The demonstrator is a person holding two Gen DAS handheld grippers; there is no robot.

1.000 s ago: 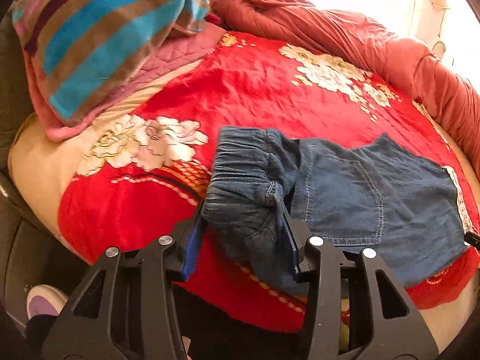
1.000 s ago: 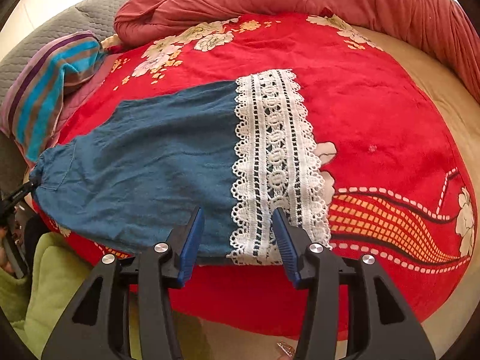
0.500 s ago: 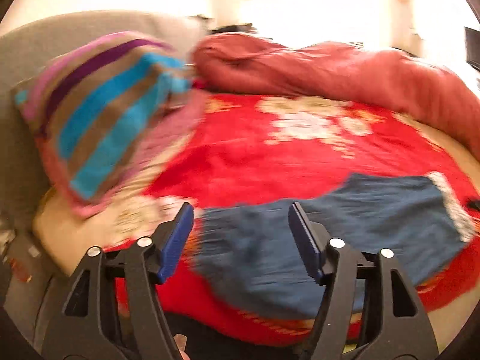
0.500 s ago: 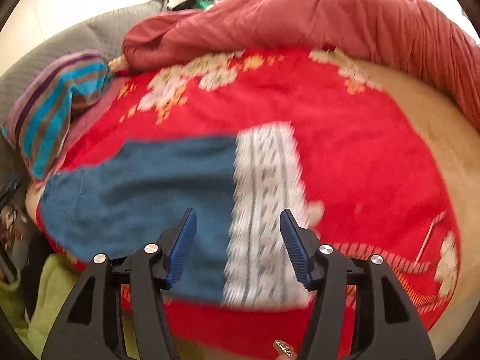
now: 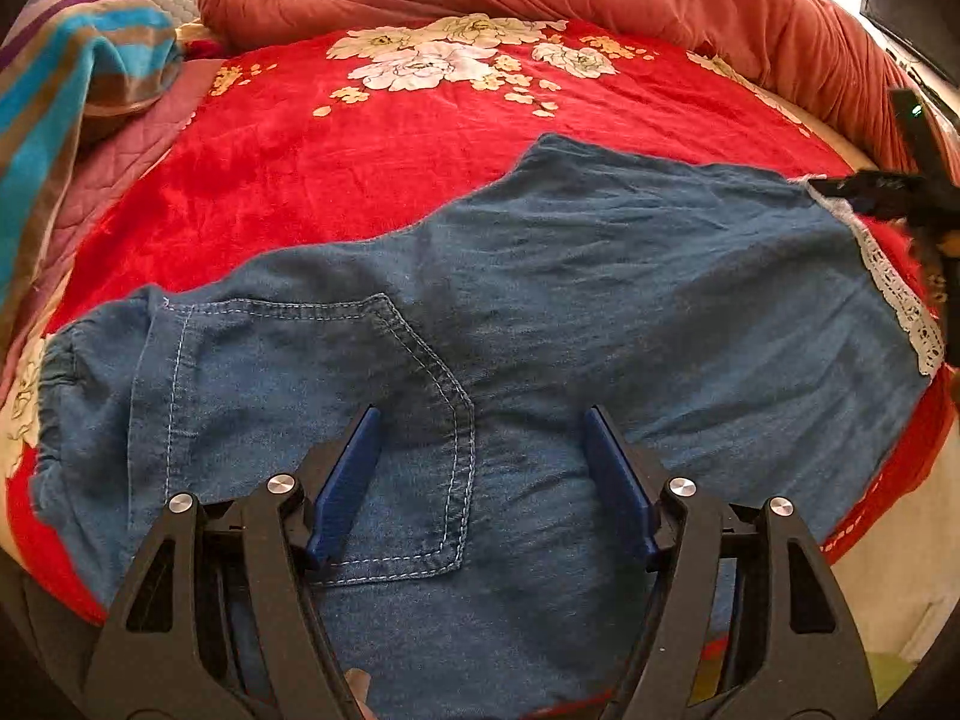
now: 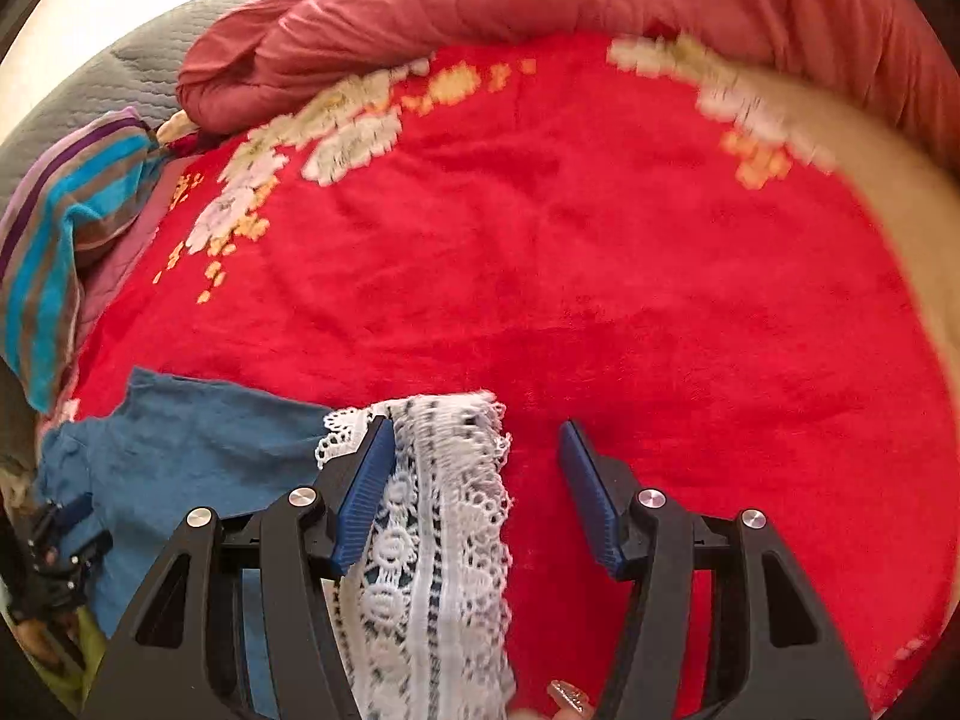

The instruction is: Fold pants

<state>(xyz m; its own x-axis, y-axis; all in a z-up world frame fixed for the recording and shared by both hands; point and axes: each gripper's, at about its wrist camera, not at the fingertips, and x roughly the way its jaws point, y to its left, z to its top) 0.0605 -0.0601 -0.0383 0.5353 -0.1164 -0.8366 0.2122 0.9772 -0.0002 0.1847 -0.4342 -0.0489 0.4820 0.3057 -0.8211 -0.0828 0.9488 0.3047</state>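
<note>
The blue denim pants (image 5: 540, 300) lie flat along the near edge of the bed, on the red flowered blanket (image 5: 360, 138); the waistband is toward the left end and the white lace hem (image 6: 444, 510) toward the right end. The left gripper (image 5: 480, 468) hangs over the back pocket (image 5: 360, 390) with its jaws apart, holding nothing; the right gripper (image 6: 474, 480) stands over the hem, also apart, the lace lying under its left finger and not pinched, though this view is blurred and I cannot be fully sure of contact. In my judgement the step in hand is taking a new hold for a fold; the next move calls for lowering both grippers, closing each on an edge of the cloth, then carrying one end over the other evenly.
</note>
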